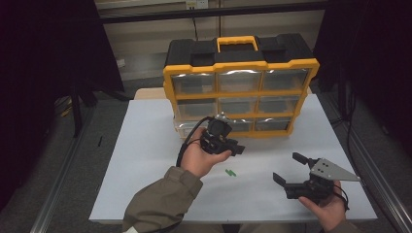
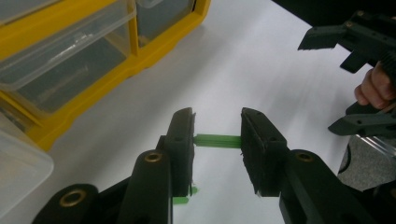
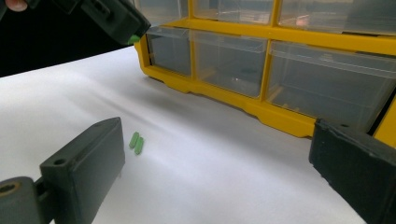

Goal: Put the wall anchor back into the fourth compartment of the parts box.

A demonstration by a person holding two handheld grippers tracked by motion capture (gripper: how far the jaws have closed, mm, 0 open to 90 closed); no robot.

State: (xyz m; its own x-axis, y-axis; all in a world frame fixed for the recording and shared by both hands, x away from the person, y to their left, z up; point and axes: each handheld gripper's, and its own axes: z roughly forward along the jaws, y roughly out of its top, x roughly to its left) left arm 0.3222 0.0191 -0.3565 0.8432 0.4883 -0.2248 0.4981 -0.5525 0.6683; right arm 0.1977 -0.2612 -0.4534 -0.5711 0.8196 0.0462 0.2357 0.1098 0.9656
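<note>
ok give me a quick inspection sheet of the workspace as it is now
surface: white table top, bare apart from the items below
job's things: green peg clamped endwise in the left tool; two more green pegs lying side by side on the table
clutter: nothing seen
grippers: left tool shut on a peg, lifted above the table; right tool open, holding nothing
cables: black cable looping from the left tool
surroundings: yellow and black drawer cabinet with clear drawers at the table's far edge; dark room, grey floor

Yellow drawer cabinet (image 1: 241, 92) blocks the back; white table (image 1: 145, 160) lies open.
</note>
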